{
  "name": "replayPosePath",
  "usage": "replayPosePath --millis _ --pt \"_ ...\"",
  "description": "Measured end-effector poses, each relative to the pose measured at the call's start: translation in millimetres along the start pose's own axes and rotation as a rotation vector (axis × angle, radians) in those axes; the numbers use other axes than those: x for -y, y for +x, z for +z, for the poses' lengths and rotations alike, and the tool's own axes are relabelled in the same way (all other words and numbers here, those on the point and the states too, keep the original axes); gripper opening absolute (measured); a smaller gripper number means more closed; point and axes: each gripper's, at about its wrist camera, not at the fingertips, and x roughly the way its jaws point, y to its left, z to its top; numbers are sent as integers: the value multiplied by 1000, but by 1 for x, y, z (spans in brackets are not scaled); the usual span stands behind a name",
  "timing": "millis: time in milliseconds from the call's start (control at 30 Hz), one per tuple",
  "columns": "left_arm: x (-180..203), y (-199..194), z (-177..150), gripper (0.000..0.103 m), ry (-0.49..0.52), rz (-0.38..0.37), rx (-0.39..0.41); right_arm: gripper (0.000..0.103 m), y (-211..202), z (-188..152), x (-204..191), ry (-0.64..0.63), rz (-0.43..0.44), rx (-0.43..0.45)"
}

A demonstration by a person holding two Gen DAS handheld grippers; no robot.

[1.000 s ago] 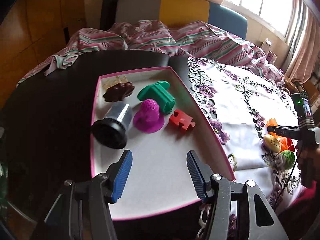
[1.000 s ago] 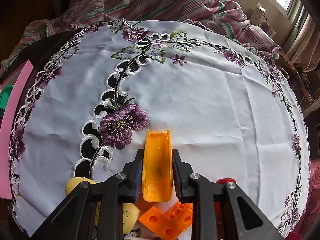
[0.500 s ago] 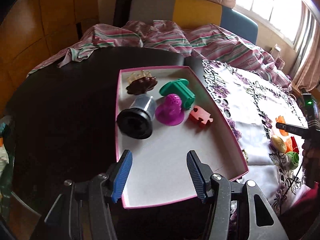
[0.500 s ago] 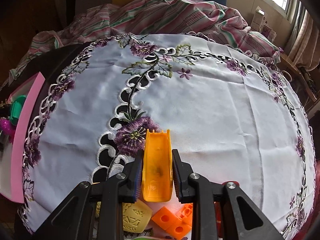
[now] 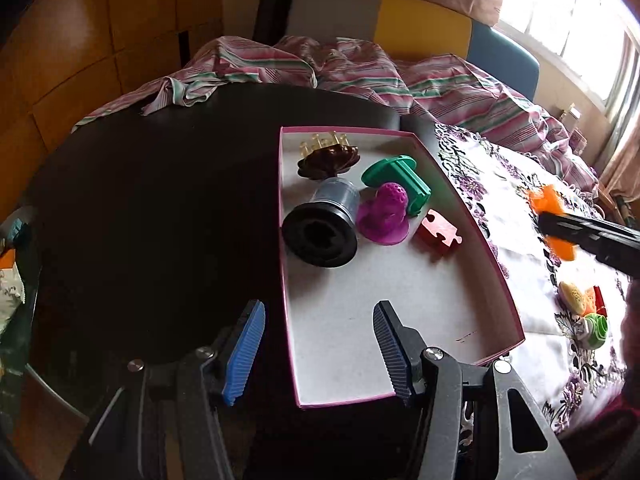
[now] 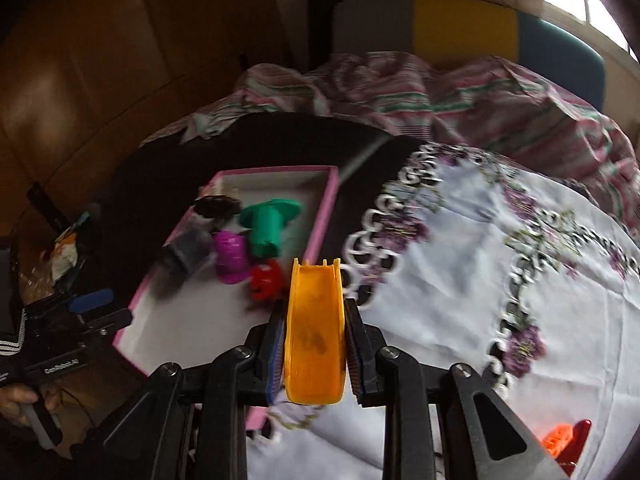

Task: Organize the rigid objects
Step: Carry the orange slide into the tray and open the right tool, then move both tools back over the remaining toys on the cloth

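An orange slide-shaped piece (image 6: 316, 288) is clamped between the jaws of my right gripper (image 6: 314, 312), held in the air over the near right wall of the pink box (image 6: 324, 208). The left wrist view shows that same orange piece (image 5: 546, 200) above the tablecloth, just right of the pink box (image 5: 476, 232). Inside the box lie a black-and-grey cylinder (image 5: 320, 232), a purple dome (image 5: 386, 214), a green flanged part (image 5: 400, 178), a red puzzle piece (image 5: 440, 234) and a brown flower shape (image 5: 328, 162). My left gripper (image 5: 318, 332) is open above the box's near left wall, gripping nothing.
The box stands on a dark round table (image 5: 160, 200) next to a white embroidered tablecloth (image 6: 480, 280). A yellow toy (image 5: 576, 298) and a green one (image 5: 596, 328) lie on the cloth, with orange bricks (image 6: 558, 438) nearby. Striped fabric and a chair are behind.
My right gripper has risen with the orange piece and swung left from the toy pile to the pink box. My left gripper has drifted left, off the box's floor to its left wall.
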Motion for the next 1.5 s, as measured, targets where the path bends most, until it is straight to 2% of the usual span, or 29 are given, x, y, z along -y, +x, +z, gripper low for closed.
replayPosePath --millis 100,233,367,433,533,700,1033,1500 --pt "-4 -1 0 58 -7 -2 2 25 30 9 -36 -74 50 -56" --pt "-10 -1 0 58 -19 -2 0 26 71 11 -55 -95 46 -138" --pt "-16 0 -1 58 -34 -1 -6 26 105 10 -55 -109 -61 -180" --pt "-17 0 -2 58 -41 -3 -6 27 111 9 -51 -97 -67 -197" --pt "-18 0 -2 58 -41 -4 -5 34 108 8 -47 -73 -52 -186" --pt "-14 -2 -1 58 -34 -7 2 38 92 7 -40 -27 -41 -139" --pt "-5 -9 1 58 2 1 21 38 43 -1 -16 55 -61 -38" --pt "20 -17 2 58 77 -20 35 38 -13 -34 35 156 -134 20"
